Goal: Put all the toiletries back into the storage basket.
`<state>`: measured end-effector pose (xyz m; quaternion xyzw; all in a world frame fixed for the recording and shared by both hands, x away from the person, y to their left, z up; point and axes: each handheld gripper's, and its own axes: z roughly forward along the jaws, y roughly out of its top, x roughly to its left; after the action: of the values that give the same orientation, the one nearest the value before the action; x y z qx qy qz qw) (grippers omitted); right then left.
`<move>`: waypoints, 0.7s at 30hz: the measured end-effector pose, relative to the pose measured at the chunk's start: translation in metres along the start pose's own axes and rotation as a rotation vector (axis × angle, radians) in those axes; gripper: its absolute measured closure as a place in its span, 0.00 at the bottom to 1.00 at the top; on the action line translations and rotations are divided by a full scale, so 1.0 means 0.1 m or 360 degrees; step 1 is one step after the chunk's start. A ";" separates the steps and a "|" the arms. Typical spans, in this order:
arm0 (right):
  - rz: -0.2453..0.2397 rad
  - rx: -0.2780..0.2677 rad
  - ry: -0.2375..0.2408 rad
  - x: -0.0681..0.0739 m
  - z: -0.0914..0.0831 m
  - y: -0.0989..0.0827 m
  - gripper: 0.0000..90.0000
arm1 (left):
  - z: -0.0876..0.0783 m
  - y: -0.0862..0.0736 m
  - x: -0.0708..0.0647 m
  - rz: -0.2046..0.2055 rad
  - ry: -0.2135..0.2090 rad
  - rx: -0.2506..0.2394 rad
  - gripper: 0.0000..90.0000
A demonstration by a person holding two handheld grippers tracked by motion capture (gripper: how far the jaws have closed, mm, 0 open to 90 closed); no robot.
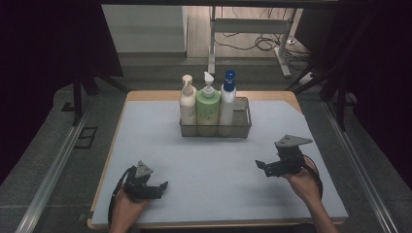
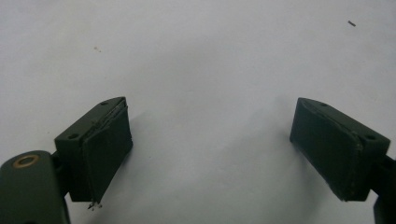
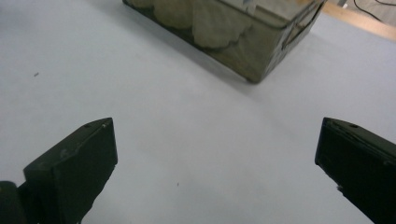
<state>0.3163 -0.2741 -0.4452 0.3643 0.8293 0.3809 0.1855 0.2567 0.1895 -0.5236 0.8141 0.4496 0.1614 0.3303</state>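
A wide table (image 1: pixel 145 145) with a pale blue-grey cover takes most of the high view. Near its far middle stands a dark wire basket (image 1: pixel 242 127), and inside it three pump bottles stand upright in one row, touching each other: a cream bottle (image 1: pixel 187 104) at the left, a green bottle (image 1: pixel 208 108) in the middle, a white bottle with a blue pump (image 1: pixel 227 99) at the right. The right part of the basket seems free, but the mesh is dim there. The right gripper (image 1: pixel 262 166) hovers near the right front of the basket, well apart from it, its jaws spread wide with nothing between. The left gripper (image 1: pixel 163 187) is low at the near left edge, jaws also spread wide over bare cover.
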 end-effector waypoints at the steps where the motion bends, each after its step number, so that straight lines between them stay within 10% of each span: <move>1: 0.0005 0.0007 -0.0001 0.00 0.01 -0.05 0.00 | 0.00 0.00 0.00 0.0000 0.0000 0.0000 0.14; 21: 0.0031 0.0173 0.0013 0.06 0.37 -0.67 0.00 | 0.00 0.00 0.00 0.0000 -0.0001 0.0000 0.14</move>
<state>0.3027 -0.2810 -0.5202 0.3804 0.8460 0.3385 0.1582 0.2566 0.1895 -0.5236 0.8140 0.4496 0.1613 0.3305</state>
